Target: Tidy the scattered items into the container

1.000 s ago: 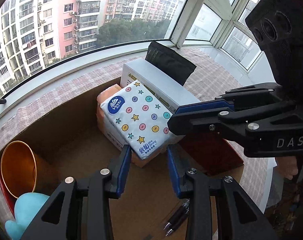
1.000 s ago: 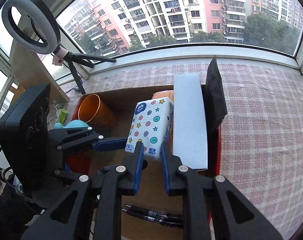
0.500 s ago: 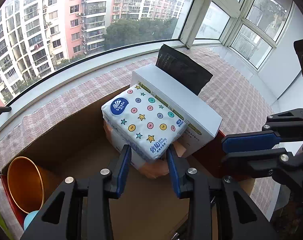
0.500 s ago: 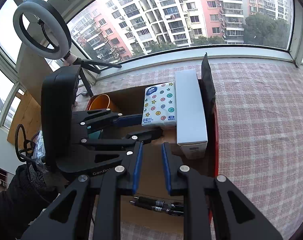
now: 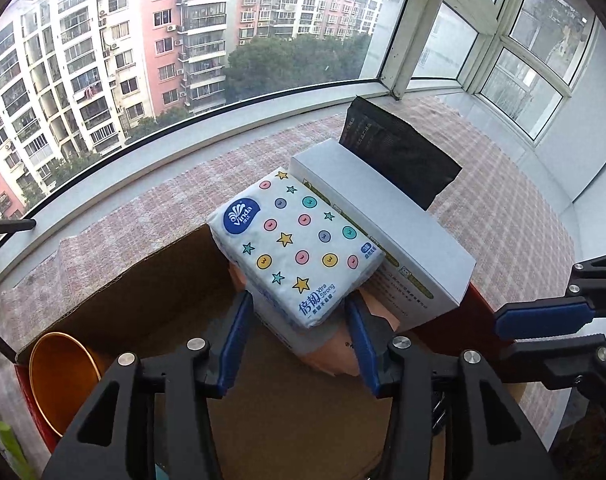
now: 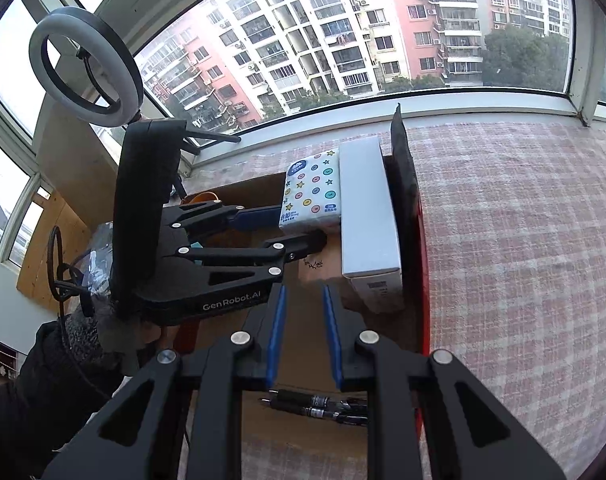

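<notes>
A white tissue pack [image 5: 299,240] with coloured dots and stars lies on a peach pack [image 5: 335,352] inside the red-rimmed container [image 5: 479,300], leaning on a long white box [image 5: 383,220]. My left gripper [image 5: 298,298] straddles the tissue pack's near end. Its jaws are opening, and a gap shows between each blue pad and the pack. In the right wrist view the left gripper [image 6: 301,226] reaches in from the left toward the tissue pack [image 6: 311,192]. My right gripper [image 6: 303,292] hovers over the container's cardboard floor, jaws slightly apart with nothing between them.
A black pouch [image 5: 395,156] stands behind the white box. An orange cup [image 5: 63,380] sits in the container's left corner. Two black pens [image 6: 315,404] lie on its floor near the front. Checked cloth [image 6: 523,240] covers the sill; a ring light [image 6: 85,64] stands left.
The left jaws have spread and let go of the tissue pack, which now rests on the peach pack. The right gripper has drawn back toward the container's near end.
</notes>
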Action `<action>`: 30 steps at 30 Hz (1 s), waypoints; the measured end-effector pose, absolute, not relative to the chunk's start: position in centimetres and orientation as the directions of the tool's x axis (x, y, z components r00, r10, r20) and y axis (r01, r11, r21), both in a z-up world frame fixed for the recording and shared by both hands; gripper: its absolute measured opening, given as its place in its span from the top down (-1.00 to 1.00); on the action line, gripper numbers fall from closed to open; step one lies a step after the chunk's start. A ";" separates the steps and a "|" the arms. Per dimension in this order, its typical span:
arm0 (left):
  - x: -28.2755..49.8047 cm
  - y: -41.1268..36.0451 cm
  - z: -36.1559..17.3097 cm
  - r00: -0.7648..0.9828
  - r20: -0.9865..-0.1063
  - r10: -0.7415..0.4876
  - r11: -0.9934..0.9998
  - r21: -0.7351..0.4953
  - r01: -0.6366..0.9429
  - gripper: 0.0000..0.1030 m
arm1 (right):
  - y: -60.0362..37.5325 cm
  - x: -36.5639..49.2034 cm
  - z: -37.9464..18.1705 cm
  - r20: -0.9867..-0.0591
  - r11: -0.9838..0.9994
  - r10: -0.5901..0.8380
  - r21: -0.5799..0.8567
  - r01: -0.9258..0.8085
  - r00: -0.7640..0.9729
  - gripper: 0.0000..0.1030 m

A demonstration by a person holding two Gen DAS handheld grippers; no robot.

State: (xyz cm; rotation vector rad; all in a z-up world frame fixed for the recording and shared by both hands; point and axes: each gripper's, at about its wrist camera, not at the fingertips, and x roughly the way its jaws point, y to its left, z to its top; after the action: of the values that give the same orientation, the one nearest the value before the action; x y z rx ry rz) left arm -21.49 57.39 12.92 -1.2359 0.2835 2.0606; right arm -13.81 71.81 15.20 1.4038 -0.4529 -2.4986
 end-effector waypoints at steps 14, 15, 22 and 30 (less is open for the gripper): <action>-18.5 55.7 16.5 -0.263 -0.809 0.526 -0.704 -0.240 -0.669 -0.24 | 71.4 -9.6 16.8 -0.782 -0.946 -0.244 0.322 -0.036 -0.573 0.07; -18.2 55.4 17.0 -0.260 -0.807 0.530 -0.702 -0.246 -0.668 -0.32 | 71.3 -9.4 17.1 -0.782 -0.948 -0.229 0.315 -0.051 -0.579 -0.01; -15.6 52.6 21.0 -0.269 -0.818 0.508 -0.677 -0.187 -0.712 -0.51 | 69.4 -7.6 20.3 -0.771 -0.951 -0.143 0.281 -0.130 -0.621 -0.39; -15.0 46.1 23.7 -0.293 -0.839 0.458 -0.757 -0.194 -0.624 -0.55 | 65.5 -6.6 22.6 -0.767 -0.945 -0.112 0.279 -0.171 -0.631 -0.44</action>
State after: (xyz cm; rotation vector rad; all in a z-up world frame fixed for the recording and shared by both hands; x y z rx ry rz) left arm -14.96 46.06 23.69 -1.2730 0.2218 2.0832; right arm -6.58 65.49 22.64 1.3622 -0.5237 -2.8193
